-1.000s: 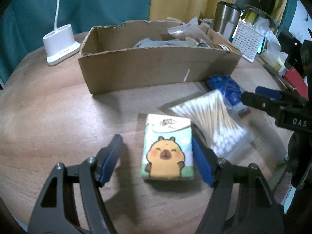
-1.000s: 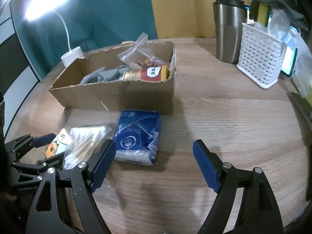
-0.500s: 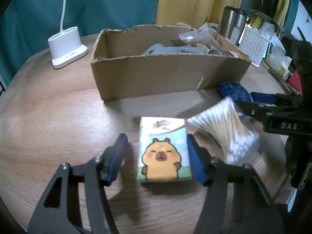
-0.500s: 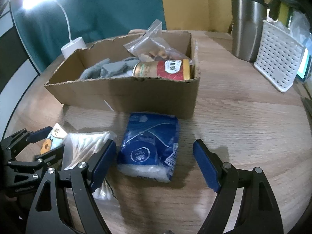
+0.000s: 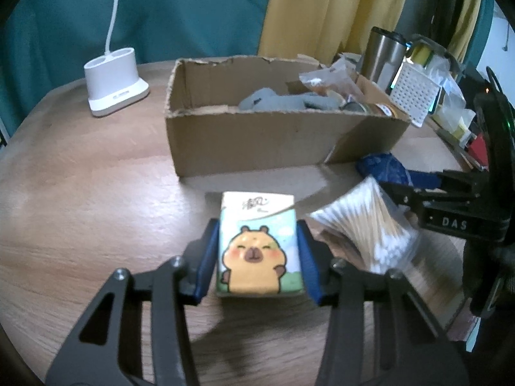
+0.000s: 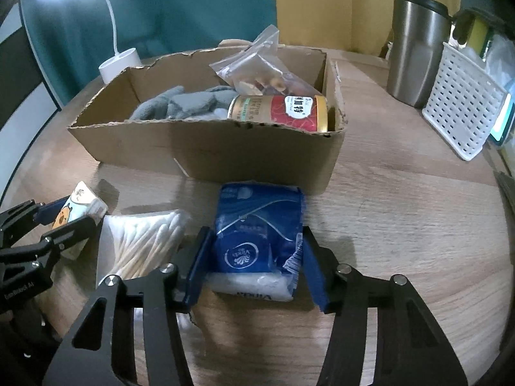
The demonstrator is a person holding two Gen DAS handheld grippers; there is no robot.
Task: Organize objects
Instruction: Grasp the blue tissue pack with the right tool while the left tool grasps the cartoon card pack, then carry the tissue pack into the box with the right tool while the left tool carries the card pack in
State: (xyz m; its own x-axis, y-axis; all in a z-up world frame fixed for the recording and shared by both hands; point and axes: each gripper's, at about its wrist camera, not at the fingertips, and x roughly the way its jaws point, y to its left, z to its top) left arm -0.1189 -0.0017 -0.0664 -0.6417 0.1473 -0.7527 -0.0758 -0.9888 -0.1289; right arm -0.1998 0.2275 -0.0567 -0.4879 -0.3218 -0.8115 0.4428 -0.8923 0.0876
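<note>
Both grippers have closed in since a second ago: the left gripper (image 5: 259,259) had its blue pads wide of the tissue pack (image 5: 259,246), and now they sit right against its two long sides; the right gripper (image 6: 256,267) has slid forward so its pads flank the blue pack (image 6: 259,238), which earlier lay ahead of it.

From where I stand, the left pads look pressed onto the tissue pack, low in the centre of the left view, so I'd call that a grip. The right pads are narrowed around the blue pack at the lower middle of the right view; the left one touches the wrapper, while the other seems to show a sliver of gap, so I cannot tell if that squeeze is complete. Both packs rest on the table (image 6: 402,212), just in front of the box (image 6: 206,148), which fills the upper middle of each view and already holds a can (image 6: 280,112), a grey cloth (image 6: 180,104) and a snack bag (image 6: 260,70).

To do this well, I'd finish the right squeeze gently, since the soft wrapper will crumple. Lift each pack straight up, clear of the swabs (image 6: 145,241) lying between them, then carry both over the box's torn front wall. The emptier left part of the box looks the best landing spot.
</note>
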